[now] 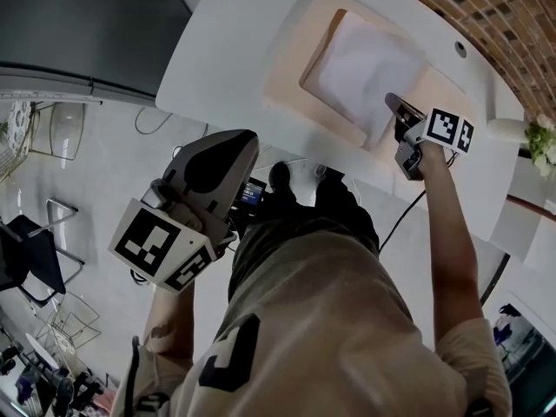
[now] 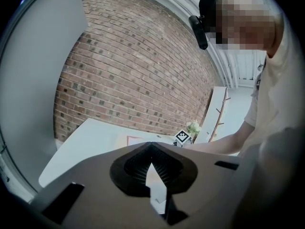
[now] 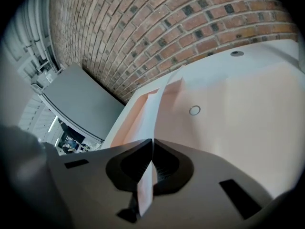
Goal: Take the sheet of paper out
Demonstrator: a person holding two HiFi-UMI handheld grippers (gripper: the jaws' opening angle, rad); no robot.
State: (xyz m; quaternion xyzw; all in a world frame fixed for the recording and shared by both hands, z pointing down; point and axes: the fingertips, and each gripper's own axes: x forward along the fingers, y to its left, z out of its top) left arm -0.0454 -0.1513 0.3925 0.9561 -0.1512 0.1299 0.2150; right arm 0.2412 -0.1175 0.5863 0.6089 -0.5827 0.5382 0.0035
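A white sheet of paper (image 1: 365, 63) lies in the recess of a peach-coloured tray (image 1: 291, 76) on the white table (image 1: 217, 50). My right gripper (image 1: 401, 111) is at the sheet's near right edge, shut on it. In the right gripper view the sheet (image 3: 159, 104) runs edge-on from the closed jaws (image 3: 152, 140) up over the tray (image 3: 228, 123), its gripped edge lifted. My left gripper (image 1: 236, 150) is held back near the person's body, off the table. In its own view the jaw tips (image 2: 151, 145) meet, with nothing between them.
A brick wall (image 1: 504, 16) runs behind the table. A round hole (image 1: 460, 49) sits in the tabletop beyond the tray. White flowers (image 1: 543, 142) stand at the right end. A grey cabinet (image 1: 87, 24) is to the left, and wire chairs (image 1: 35, 259) are on the floor.
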